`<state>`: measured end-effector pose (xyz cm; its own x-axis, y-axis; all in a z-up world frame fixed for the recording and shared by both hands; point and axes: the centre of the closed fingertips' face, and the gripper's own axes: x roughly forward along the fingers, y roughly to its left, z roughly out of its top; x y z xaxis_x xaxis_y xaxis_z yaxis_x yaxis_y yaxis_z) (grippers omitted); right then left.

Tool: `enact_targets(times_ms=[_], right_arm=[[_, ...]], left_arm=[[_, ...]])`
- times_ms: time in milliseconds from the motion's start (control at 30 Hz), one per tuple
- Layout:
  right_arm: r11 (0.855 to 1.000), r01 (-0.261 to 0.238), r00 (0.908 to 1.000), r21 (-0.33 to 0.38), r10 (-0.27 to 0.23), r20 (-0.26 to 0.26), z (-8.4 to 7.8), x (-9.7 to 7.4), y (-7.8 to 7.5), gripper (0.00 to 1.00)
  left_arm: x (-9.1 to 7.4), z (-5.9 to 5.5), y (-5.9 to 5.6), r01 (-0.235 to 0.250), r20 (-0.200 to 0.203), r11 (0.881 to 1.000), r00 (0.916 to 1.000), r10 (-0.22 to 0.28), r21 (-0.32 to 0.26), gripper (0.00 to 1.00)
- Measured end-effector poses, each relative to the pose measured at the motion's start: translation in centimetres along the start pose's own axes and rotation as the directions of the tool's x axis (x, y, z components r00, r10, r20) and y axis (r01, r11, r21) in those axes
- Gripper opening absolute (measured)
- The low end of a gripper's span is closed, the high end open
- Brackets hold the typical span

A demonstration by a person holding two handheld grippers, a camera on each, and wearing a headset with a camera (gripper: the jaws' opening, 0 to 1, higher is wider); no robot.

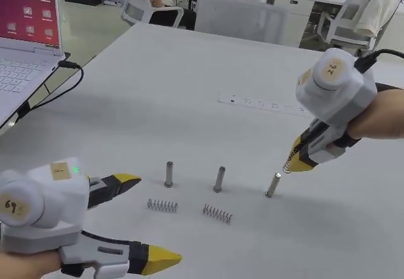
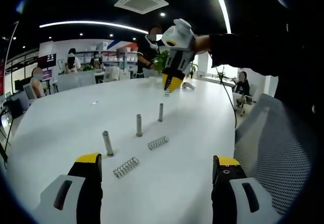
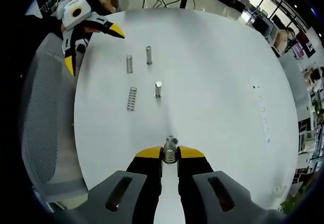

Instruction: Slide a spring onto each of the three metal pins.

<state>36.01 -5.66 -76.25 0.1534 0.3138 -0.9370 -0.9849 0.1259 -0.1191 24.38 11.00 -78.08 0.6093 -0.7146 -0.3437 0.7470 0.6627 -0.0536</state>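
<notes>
Three short metal pins stand in a row on the white table: left pin point(image 1: 168, 173), middle pin point(image 1: 219, 179), right pin point(image 1: 273, 184). Two springs lie in front of them, one point(image 1: 162, 205) by the left pin and one point(image 1: 217, 213) by the middle pin. My right gripper point(image 1: 297, 161) is shut on a third spring point(image 1: 288, 160), hanging just above and right of the right pin; in the right gripper view that spring point(image 3: 170, 152) sits between the yellow tips, over the pin. My left gripper point(image 1: 146, 219) is open at the near left, nothing between its fingers.
A laptop point(image 1: 25, 33) with a cable point(image 1: 60, 93) sits at the far left. A white power strip point(image 1: 262, 104) lies beyond the pins. Office chairs point(image 1: 243, 17) stand past the table's far edge.
</notes>
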Motion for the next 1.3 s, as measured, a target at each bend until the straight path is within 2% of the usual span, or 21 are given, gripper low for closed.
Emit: enact_targets(times_ms=[300, 900, 1300], right_arm=[[1.0, -0.011, 0.9999, 0.007, 0.011, -0.008, 0.0, 1.3, -0.5, 0.09], [0.999, -0.029, 0.9994, 0.017, 0.03, -0.019, -0.3, 2.5, -0.5, 0.09], [0.998, -0.053, 0.998, 0.041, 0.054, -0.032, -1.2, 3.8, -0.7, 0.09]], left_arm=[[-0.1, -0.1, -0.1, 0.002, 0.017, 1.0, 0.9999, -0.002, -0.023, 0.98], [-0.1, -0.4, 0.0, -0.001, 0.012, 1.0, 0.9999, 0.001, -0.029, 0.98], [-0.2, -0.4, 0.2, -0.003, 0.014, 0.999, 0.9999, 0.003, -0.032, 0.98]])
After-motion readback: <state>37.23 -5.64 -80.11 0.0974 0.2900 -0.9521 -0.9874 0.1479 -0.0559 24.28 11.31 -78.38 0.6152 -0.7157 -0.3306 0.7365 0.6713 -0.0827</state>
